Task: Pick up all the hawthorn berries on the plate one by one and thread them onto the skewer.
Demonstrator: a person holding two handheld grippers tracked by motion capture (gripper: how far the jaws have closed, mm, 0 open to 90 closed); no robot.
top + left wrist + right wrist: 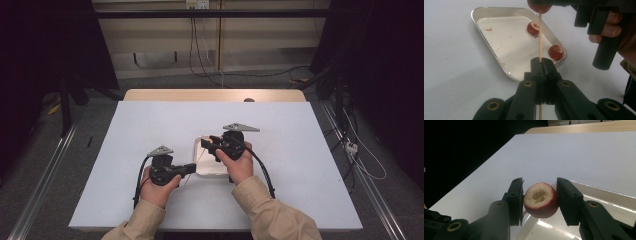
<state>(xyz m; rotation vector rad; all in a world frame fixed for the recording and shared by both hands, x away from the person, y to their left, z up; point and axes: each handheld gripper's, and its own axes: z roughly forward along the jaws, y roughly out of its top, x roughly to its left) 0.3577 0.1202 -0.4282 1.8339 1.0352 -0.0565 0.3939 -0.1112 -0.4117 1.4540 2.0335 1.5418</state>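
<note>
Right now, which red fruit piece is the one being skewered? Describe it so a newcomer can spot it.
On the white table, find the shallow metal tray at its middle. Above the tray, the right gripper clamps a cored red fruit piece. Unlike the two loose pieces in the tray, it has a wooden skewer in its core.

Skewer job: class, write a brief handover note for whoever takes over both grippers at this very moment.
Left gripper: shut on the wooden skewer, held pointing towards the right gripper.
Right gripper: shut on a cored red fruit above the tray's edge, with the skewer tip showing in its hollow.
Tray: two more cored fruits, one by the skewer and one in the near corner.
Done: first fruit is on the skewer's tip.
Left: probably slide it further on, then thread the two from the tray.
</note>
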